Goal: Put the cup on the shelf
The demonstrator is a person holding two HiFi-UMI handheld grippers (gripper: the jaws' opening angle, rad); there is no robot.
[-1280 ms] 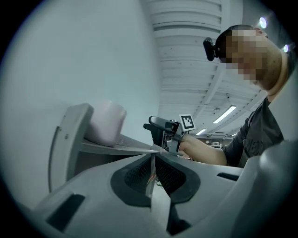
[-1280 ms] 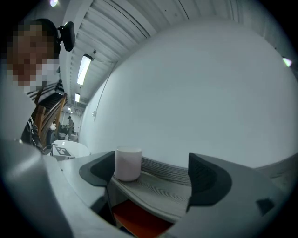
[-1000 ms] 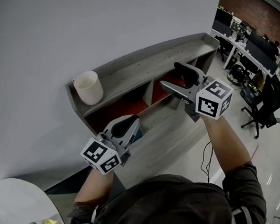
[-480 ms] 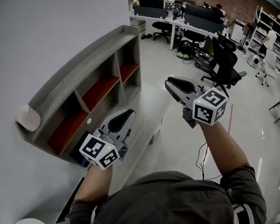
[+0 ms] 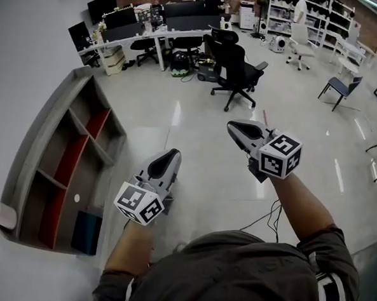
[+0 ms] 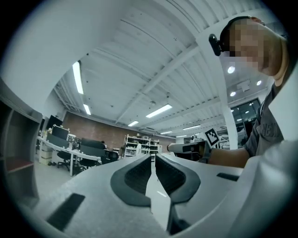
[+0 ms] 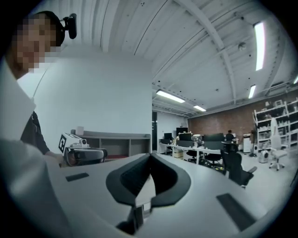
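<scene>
Cup [image 5: 6, 216] far from left tool [image 5: 169, 157] (empty)

Beside the shelf [image 5: 60, 164] the floor [image 5: 196, 134] was wide and bare, with lots of room to move. Past the shelf's far end stood desks [image 5: 151, 33] and a black chair [image 5: 238, 72]. A dark box [image 5: 87, 231], maybe a bin, sat by the shelf's near end.

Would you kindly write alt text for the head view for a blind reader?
A person holds the grey left gripper and grey right gripper, both shut and empty, over a glossy pale floor. At the left, a white cup sits on top of a grey wooden shelf unit with red panels.
</scene>
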